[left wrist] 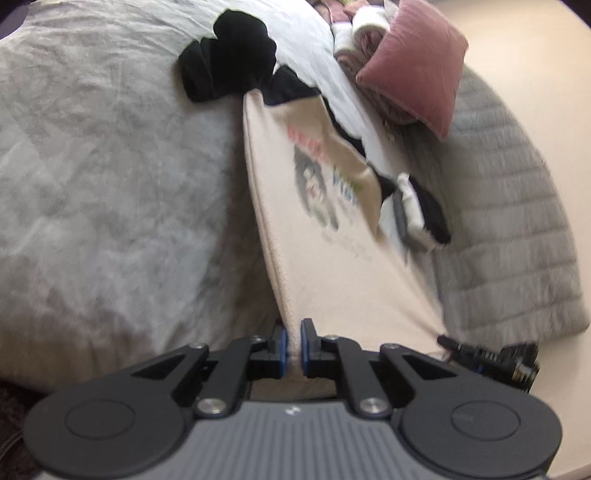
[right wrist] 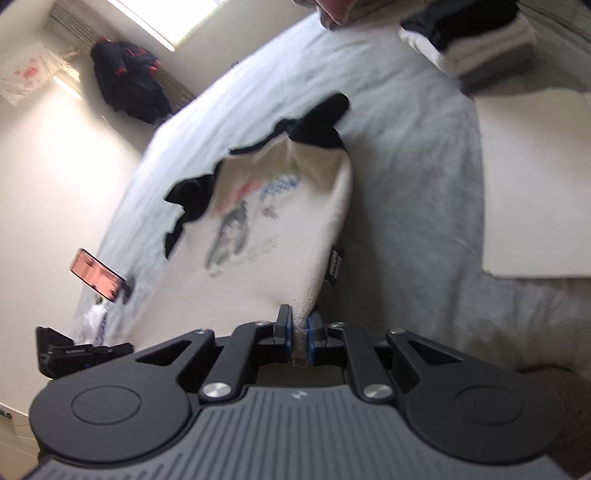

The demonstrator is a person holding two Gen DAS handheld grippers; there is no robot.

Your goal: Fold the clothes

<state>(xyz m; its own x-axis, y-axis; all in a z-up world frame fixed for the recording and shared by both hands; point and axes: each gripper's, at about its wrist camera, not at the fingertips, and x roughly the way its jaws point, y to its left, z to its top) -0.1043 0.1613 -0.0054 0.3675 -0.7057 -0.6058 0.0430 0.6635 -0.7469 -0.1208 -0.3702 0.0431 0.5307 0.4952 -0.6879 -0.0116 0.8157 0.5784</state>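
Left hand-held gripper (left wrist: 294, 345) | right hand-held gripper (right wrist: 300, 341) | both clamp cream printed T-shirt (left wrist: 314, 236) hem | crinkled grey bedspread (left wrist: 110, 166)

Pink cushion (left wrist: 413, 62) against grey quilted headboard (left wrist: 517, 221); dark jacket (right wrist: 129, 88) hanging by window (right wrist: 166, 18).

The cream T-shirt (left wrist: 295, 229) is showing as soft matt knit cloth with a faded print and black cloth sleeves. Under the shirt, the bed cover (left wrist: 110, 166) is looking like pale, crumpled matt fabric. Beyond the shirt, a pink cushion (left wrist: 413, 62) is showing a velvety, faintly sheened nap. Beside the shirt, a grey quilted throw (left wrist: 509, 229) is looking ribbed and fuzzy. At the shirt's hem, the left gripper (left wrist: 294, 343) is showing matt black plastic, blue rubbery pads and shiny metal rivets.
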